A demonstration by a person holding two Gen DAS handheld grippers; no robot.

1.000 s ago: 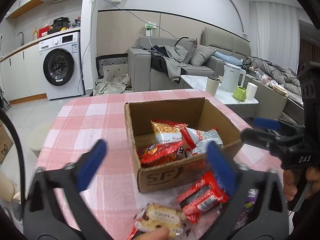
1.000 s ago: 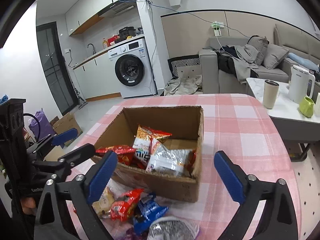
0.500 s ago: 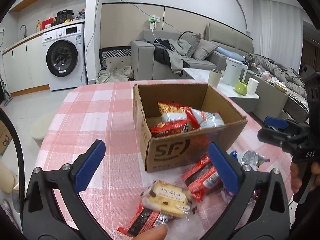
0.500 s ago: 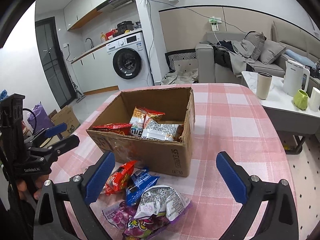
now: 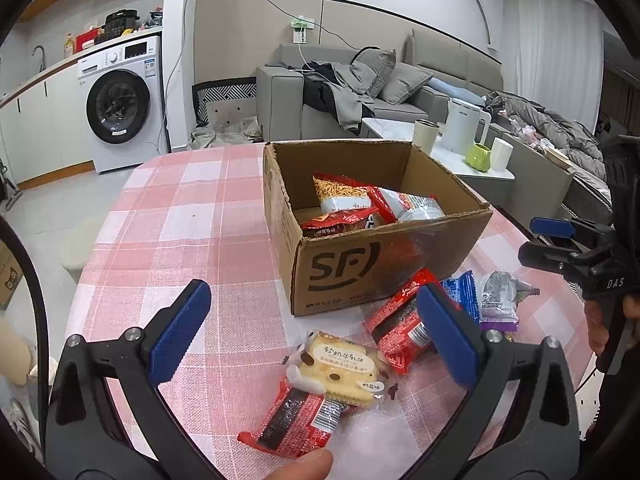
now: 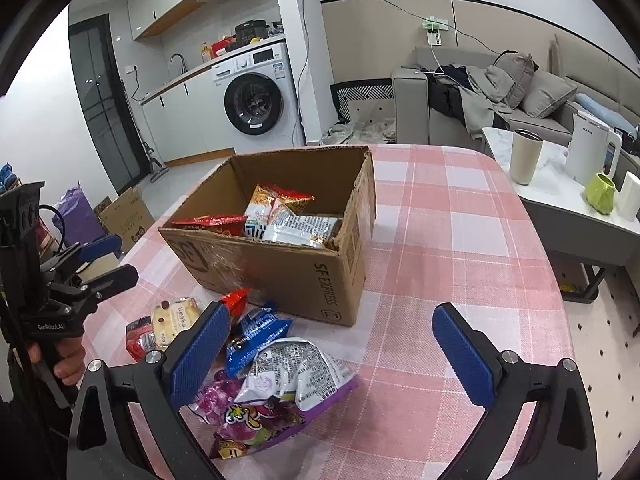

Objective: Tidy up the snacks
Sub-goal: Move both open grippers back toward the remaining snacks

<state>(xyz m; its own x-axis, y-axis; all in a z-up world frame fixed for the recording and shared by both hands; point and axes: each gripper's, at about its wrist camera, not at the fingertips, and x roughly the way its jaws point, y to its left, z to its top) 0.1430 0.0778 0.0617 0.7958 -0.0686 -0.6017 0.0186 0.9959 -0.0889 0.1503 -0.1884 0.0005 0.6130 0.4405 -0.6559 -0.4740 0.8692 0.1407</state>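
Snacks are getting sorted into the cardboard box [image 5: 384, 258]: a few bags are sitting inside, the rest are lying on the surface [image 5: 192, 216] just in front of it. Left tool [image 5: 316, 340] is hovering spread over the biscuit pack [image 5: 340, 364], right tool [image 6: 332, 360] spread and empty too. Next up looks like pinching that pack.

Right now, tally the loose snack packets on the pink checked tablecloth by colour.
Red plastic packets: 2
Cream biscuit packet: 1
Blue foil packet: 1
Silver crinkled packet: 1
Purple candy packet: 1 clear; overlap may hide more
Total: 6 visible
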